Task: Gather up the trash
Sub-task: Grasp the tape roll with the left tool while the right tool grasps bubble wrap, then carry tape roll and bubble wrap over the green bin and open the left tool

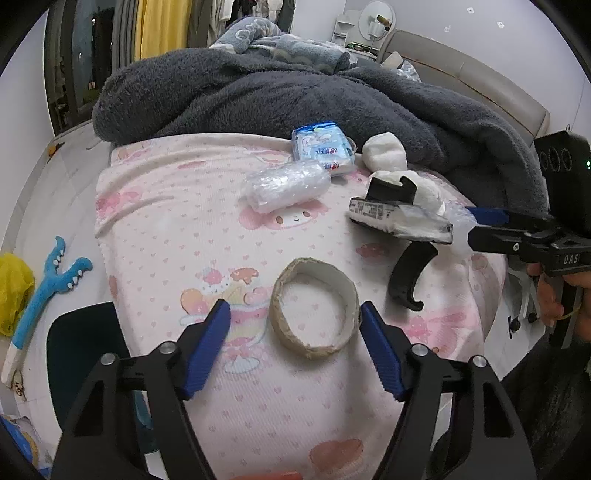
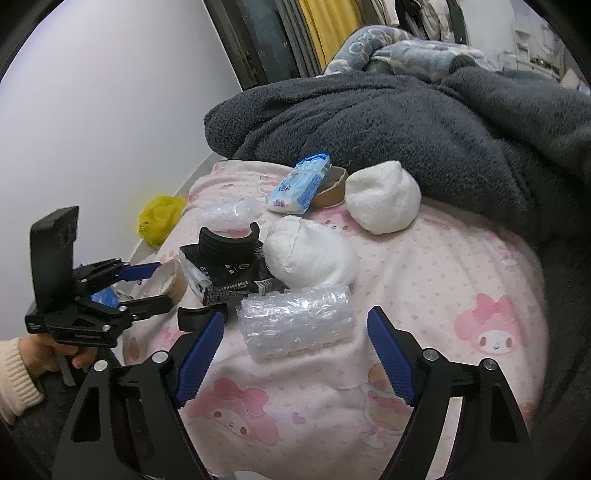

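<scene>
Cardboard ring (image 1: 314, 308) is seen at lower centre between the open left gripper (image 1: 295, 325), untouched, while the bubble wrap roll (image 2: 295, 321) is framed, ungripped, by the open right gripper (image 2: 295, 332).

Home bedroom: bed with pink cartoon sheet (image 1: 258, 387), grey fleece blanket (image 1: 277, 96), hanging clothes (image 1: 162, 26)

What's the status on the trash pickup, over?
Left hand-held gripper open around cardboard ring. Right hand-held gripper open around bubble wrap roll. Nothing gripped yet. Black wrapper and white sock crowd the roll.
</scene>
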`<state>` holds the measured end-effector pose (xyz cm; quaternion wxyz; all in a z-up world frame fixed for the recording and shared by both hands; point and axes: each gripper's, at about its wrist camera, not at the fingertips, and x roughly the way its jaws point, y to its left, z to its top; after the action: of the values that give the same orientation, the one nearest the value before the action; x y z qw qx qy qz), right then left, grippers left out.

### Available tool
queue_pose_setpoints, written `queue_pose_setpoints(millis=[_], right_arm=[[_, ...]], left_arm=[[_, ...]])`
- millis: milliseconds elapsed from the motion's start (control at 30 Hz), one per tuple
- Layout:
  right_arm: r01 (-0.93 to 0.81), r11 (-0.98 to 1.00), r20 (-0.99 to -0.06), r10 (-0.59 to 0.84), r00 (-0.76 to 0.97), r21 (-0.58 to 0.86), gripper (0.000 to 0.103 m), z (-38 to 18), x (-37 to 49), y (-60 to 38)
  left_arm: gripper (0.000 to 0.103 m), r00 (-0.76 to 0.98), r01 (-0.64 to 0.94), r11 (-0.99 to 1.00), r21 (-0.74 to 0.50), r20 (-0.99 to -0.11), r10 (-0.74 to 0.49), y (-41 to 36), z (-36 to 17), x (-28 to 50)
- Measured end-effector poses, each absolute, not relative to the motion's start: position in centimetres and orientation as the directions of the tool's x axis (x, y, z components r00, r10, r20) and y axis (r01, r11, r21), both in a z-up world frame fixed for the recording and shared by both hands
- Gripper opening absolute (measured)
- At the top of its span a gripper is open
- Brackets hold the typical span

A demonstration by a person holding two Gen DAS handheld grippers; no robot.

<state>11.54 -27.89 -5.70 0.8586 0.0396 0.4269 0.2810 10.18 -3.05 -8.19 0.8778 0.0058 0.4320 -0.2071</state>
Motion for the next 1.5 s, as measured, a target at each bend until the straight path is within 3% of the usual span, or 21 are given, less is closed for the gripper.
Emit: queue_pose_setpoints(millis=[233, 467, 967, 1500], right_arm=[[-0.434, 0.833, -0.717, 0.53, 0.453, 0.342, 0.064, -6.2, 12.2, -27.6], [-0.419, 0.857, -0.712, 0.494, 0.499, 0.301, 0.062, -4.8, 11.7, -27.9], [-0.452, 0.861, -0.624, 0.489, 0.609, 0.234, 0.062, 0.1, 11.5, -22.3], [-0.562, 0.795, -0.632, 0.56, 0.536, 0.228, 0.062, 0.3, 12.5, -9.9]], left_arm=[[0.049, 0.533, 0.392, 0.898, -0.203, -0.745, -0.401, -2.9, -7.8, 10.4], [0.049, 0.579, 0.375, 0.901, -0.219, -0.704, -0.412, -2.0, -6.3, 10.0], [0.049, 0.667, 0.152, 0.974, -0.167, -0.71, -0.226, 5.0, -5.7, 9.9], [0.049, 0.59, -0.069, 0.985, -0.156, -0.803, -0.085, 14.8, -9.8, 9.3]])
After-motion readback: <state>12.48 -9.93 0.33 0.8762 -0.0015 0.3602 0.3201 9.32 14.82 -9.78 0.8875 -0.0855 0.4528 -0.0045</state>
